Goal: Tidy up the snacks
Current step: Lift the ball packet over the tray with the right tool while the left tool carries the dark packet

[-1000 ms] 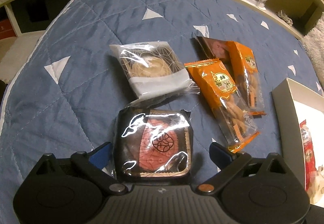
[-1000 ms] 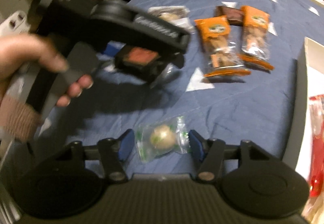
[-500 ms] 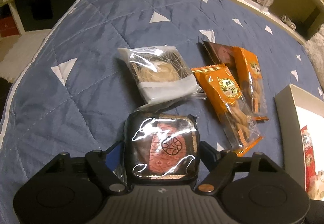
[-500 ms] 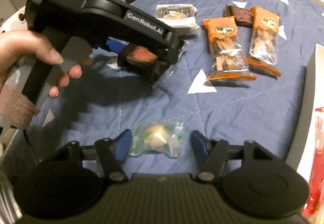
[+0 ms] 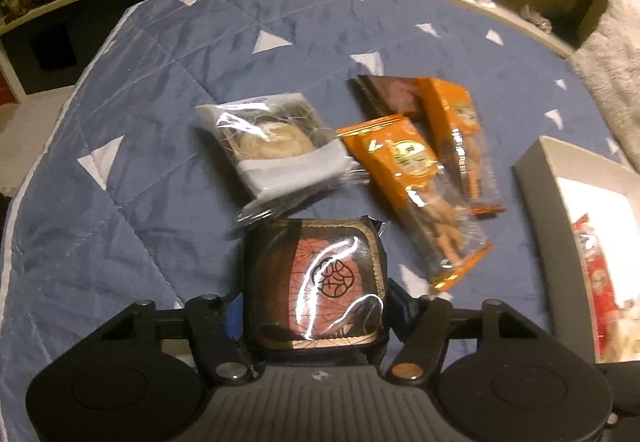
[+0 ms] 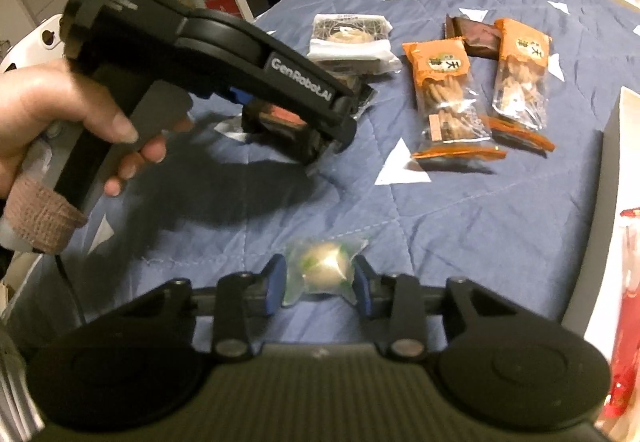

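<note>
Left tool point(image 5: 316, 316) pinches the dark pastry pack point(image 5: 316, 282); right tool point(image 6: 320, 282) pinches a small candy point(image 6: 322, 268).

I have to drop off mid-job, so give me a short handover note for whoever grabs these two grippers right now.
Left gripper: shut on the dark square snack pack.
Right gripper: shut on the small clear-wrapped round candy.
On the blue quilt: white-banded pastry pack, two orange biscuit packs, brown packet.
White box at right already holds a red packet.
Left: box both held items, then the four on the quilt.
</note>
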